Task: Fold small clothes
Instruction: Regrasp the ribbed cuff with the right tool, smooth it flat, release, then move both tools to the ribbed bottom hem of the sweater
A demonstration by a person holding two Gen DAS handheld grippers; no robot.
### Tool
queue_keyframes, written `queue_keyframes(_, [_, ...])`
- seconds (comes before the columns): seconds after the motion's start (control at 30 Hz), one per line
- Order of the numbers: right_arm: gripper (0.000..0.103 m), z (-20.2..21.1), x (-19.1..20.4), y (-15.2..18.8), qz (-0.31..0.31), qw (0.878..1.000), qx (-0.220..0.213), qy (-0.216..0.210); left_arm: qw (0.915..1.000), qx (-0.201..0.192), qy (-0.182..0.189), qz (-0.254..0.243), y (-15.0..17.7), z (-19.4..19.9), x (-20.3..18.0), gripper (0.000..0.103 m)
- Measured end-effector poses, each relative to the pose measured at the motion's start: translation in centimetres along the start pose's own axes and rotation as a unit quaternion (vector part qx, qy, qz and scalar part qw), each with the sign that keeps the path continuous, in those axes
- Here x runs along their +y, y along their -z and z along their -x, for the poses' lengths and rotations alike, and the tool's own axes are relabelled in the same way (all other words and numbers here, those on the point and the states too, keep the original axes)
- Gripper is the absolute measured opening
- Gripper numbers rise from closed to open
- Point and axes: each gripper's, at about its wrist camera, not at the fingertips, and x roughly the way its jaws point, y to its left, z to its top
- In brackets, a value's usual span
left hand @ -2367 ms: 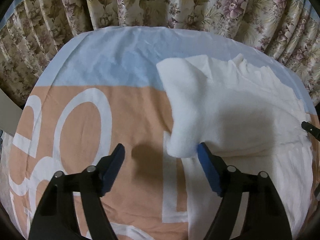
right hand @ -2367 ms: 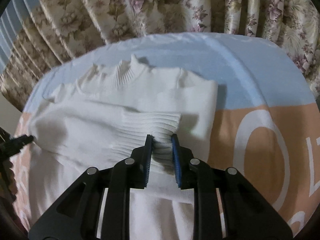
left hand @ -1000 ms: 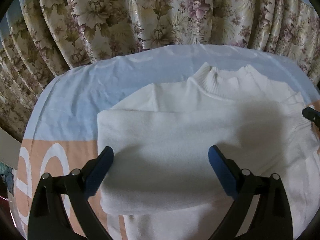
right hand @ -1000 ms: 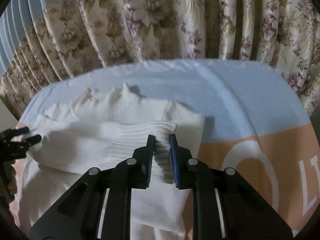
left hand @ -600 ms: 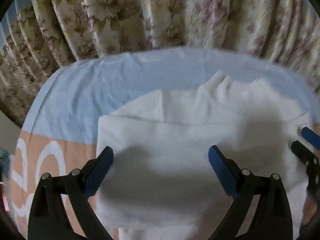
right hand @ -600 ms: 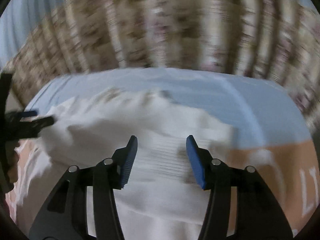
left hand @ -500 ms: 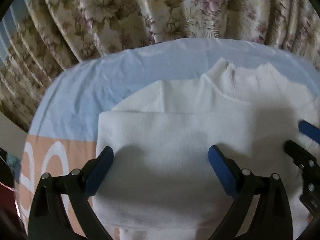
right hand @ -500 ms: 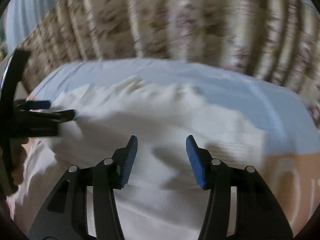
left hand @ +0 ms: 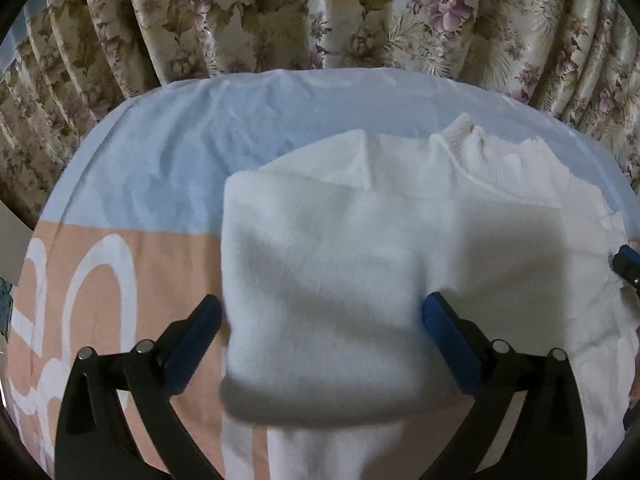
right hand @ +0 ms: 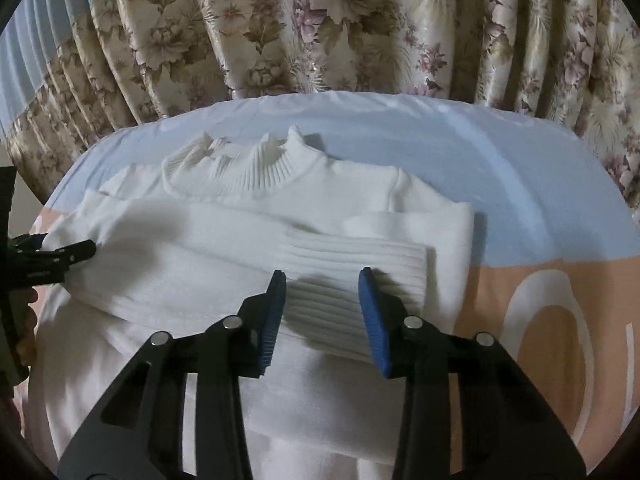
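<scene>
Sweater [right hand: 224, 240] is white knit with a ribbed turtleneck collar, lying flat on a blue-and-peach bedsheet [right hand: 500, 168] by floral curtains [right hand: 320, 28], sleeves folded across the chest. Left gripper [left hand: 320, 320] gapes wide, opening over the folded sleeve without pinching it. Right gripper [right hand: 322, 288] is half-spread and closing around the ribbed cuff [right hand: 344, 264], pads not squeezing.

Sweater [right hand: 248, 240] lies on bedsheet [right hand: 500, 168], curtain [right hand: 320, 28] behind.

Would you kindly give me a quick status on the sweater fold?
Left gripper open over folded sleeve. Right gripper closing, ribbed cuff between pads, not pinched. White sweater flat, sleeves across. Nothing obstructing.
</scene>
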Motion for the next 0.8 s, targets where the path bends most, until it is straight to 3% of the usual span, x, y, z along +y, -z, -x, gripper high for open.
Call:
queue_keyframes(0.03, [0.05, 0.3, 0.1, -0.1, -0.001, 1.0, -0.004, -0.003, 1.0, -0.004, -0.004, -0.007, 0.2, 0.5, -0.1, 0.101])
queue_keyframes(0.17, [0.063, 3.0, 0.4, 1.1, 0.007, 1.0, -0.022, -0.021, 0.9996, -0.007, -0.01, -0.023, 2.2, 3.2, -0.7, 0.101])
queue_keyframes(0.23, [0.078, 4.2, 0.3, 2.1, 0.009, 0.999, -0.021, -0.027, 0.9998, 0.001, -0.003, -0.02, 3.3, 4.0, -0.9, 0.101])
queue_keyframes(0.3, [0.084, 5.0, 0.4, 2.9, 0.005, 0.999, -0.017, -0.031, 0.9998, 0.006, -0.002, -0.019, 4.7, 4.9, -1.3, 0.101])
queue_keyframes(0.53, [0.092, 5.7, 2.2, 5.3, 0.01, 1.0, 0.008, -0.027, 0.9998, 0.021, 0.003, -0.006, 7.7, 7.0, -2.8, 0.101])
queue_keyframes(0.8, [0.1, 7.8, 3.7, 7.5, -0.008, 0.999, 0.025, -0.02, 1.0, 0.002, -0.008, -0.005, 9.7, 10.8, -3.1, 0.101])
